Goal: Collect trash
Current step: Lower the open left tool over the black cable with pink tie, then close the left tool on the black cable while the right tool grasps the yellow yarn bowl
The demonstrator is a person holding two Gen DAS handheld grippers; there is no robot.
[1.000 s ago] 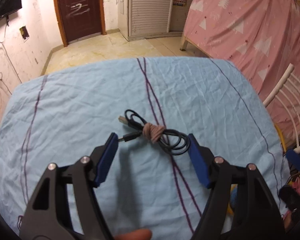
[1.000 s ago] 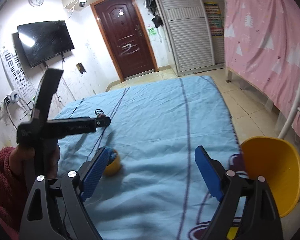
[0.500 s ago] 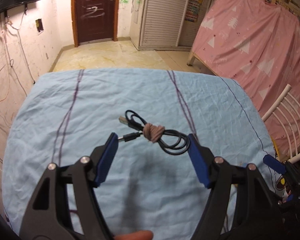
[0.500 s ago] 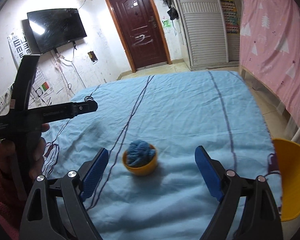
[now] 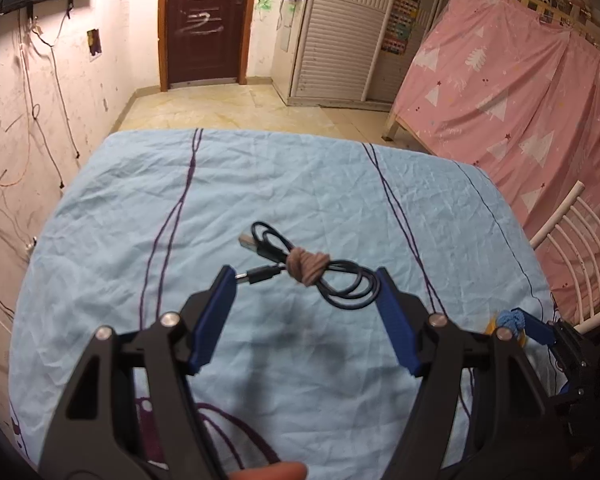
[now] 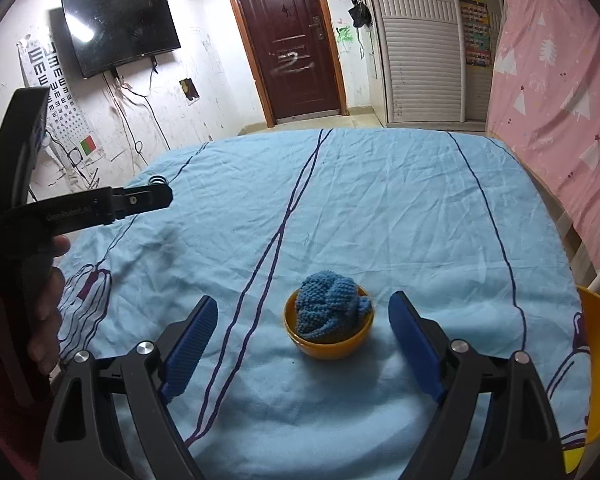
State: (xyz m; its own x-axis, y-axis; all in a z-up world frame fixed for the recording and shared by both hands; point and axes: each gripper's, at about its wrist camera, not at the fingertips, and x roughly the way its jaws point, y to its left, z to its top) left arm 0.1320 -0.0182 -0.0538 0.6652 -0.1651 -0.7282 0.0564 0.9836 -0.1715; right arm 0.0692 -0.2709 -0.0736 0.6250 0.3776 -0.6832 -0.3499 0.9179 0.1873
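Observation:
A coiled black USB cable (image 5: 340,280), tied with a brown knotted band (image 5: 308,266), lies on the light blue cloth just ahead of my left gripper (image 5: 306,276). That gripper is open and empty, jaws either side of the cable's near end. In the right wrist view a small orange bowl (image 6: 328,344) holds a crumpled blue knitted cloth (image 6: 328,310). My right gripper (image 6: 302,306) is open and empty, with the bowl between and just beyond its jaws. The bowl also shows in the left wrist view (image 5: 508,322) at the right.
The table is covered by a blue cloth (image 6: 380,200) with dark lines. A larger yellow bin (image 6: 596,364) sits off the table's right edge beside a white chair (image 5: 572,240). A pink curtain (image 5: 520,92) hangs at right. The left gripper's body (image 6: 80,212) shows at left.
Both grippers swung across the table. The cable stays between my left jaws. The orange bowl came from the left to the centre of the right view, now closer.

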